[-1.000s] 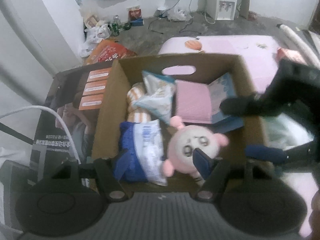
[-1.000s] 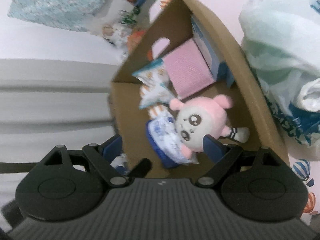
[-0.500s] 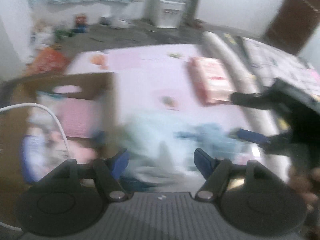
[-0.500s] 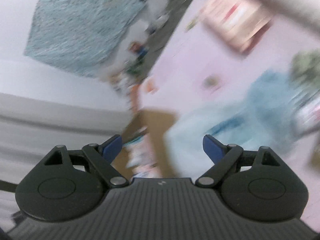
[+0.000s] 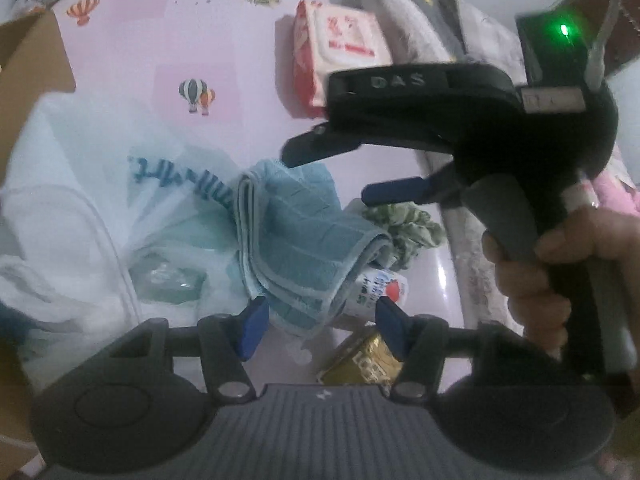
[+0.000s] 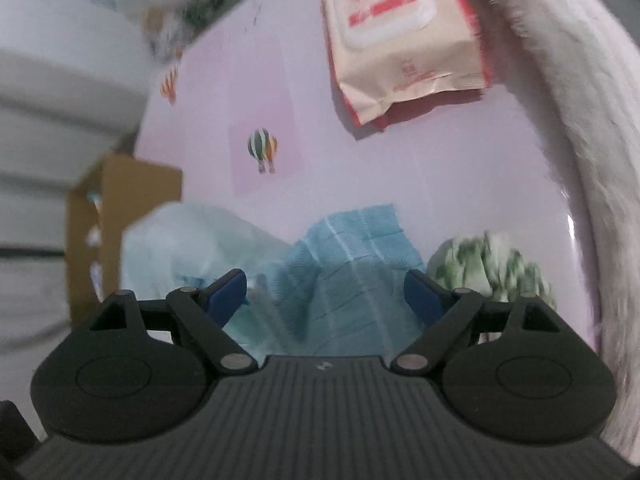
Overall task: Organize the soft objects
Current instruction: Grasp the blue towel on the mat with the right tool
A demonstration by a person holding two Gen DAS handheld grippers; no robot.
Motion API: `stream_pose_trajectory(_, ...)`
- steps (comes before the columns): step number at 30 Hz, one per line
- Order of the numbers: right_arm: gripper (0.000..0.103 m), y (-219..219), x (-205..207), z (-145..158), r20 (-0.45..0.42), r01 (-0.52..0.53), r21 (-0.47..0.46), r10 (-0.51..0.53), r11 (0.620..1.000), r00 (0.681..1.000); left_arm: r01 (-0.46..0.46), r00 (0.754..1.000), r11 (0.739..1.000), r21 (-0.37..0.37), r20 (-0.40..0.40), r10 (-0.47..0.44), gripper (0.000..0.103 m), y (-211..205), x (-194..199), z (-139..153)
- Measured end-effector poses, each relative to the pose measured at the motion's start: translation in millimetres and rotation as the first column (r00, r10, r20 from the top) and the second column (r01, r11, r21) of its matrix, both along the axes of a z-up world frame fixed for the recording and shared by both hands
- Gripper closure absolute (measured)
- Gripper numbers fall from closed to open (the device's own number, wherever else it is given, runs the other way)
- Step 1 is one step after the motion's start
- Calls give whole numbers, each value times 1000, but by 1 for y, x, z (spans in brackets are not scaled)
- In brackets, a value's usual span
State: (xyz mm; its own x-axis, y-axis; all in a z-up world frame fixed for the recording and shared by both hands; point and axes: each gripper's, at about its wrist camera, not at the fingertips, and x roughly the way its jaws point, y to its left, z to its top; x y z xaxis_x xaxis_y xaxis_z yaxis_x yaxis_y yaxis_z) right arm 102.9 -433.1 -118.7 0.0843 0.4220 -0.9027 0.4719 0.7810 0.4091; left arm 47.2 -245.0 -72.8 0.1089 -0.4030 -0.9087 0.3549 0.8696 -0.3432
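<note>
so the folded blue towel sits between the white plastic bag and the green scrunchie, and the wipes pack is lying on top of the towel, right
Not quite. The wipes pack is not on the folded blue towel; it lies apart, farther back on the bare pink mat. The right wrist view shows this. The towel does sit between the white plastic bag and the green scrunchie.
</note>
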Motion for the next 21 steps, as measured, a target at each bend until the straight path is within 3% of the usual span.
stream_pose_trajectory(6, 21, 10, 15, -31, -53, -146, 59, 149, 988, 987, -23, 999, 999, 29, -23, 23, 44, -15, 12, -25)
stream_pose_trajectory(8, 28, 11, 17, -42, -72, -168, 89, 175, 982, 982, -41, 999, 999, 28, -23, 41, 44, -17, 16, -29)
stream_pose_trajectory(12, 61, 11, 13, -54, -84, -205, 117, 215, 972, 973, -64, 998, 998, 20, -29, 64, 44, -22, 22, -34)
stream_pose_trajectory(13, 72, 10, 11, -55, -77, -207, 119, 217, 971, 973, -65, 997, 998, 18, -32, 65, 44, -23, 23, -34)
stream_pose_trajectory(16, 84, 3, 4, -55, -58, -186, 131, 195, 974, 979, -56, 998, 998, 10, -26, 56, 44, -28, 24, -32)
stream_pose_trajectory(21, 88, -15, -7, -43, 21, -80, 196, 77, 977, 997, -51, 999, 998, -44, -7, 50, 44, -32, 29, -25)
